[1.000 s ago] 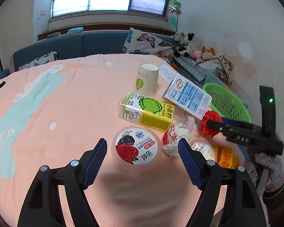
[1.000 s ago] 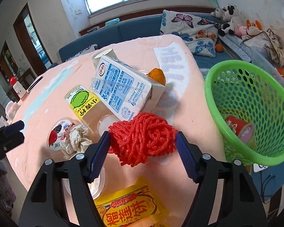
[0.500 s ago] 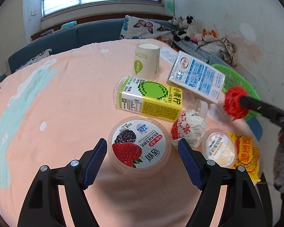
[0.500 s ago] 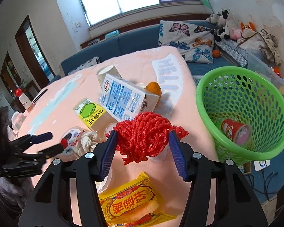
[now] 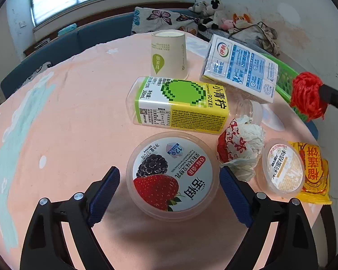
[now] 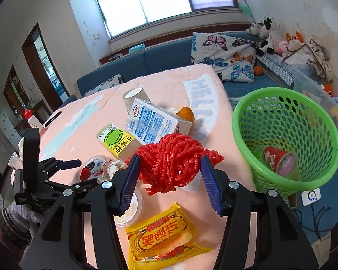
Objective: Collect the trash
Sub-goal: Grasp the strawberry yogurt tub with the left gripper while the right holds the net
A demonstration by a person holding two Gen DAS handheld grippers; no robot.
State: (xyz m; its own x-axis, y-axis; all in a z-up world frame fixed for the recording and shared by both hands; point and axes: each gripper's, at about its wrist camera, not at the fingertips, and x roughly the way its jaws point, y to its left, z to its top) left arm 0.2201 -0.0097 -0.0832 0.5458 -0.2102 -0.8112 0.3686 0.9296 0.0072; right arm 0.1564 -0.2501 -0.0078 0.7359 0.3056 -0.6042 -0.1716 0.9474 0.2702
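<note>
right gripper (image 6: 169, 175): fingers clamped on red net ball (image 6: 175, 159), held up to drop in green basket (image 6: 288, 139) | left gripper (image 5: 169, 193): fingers just opened wide, either side of yogurt tub (image 5: 172, 175) on counter (image 5: 78, 112), ready to grab it
</note>
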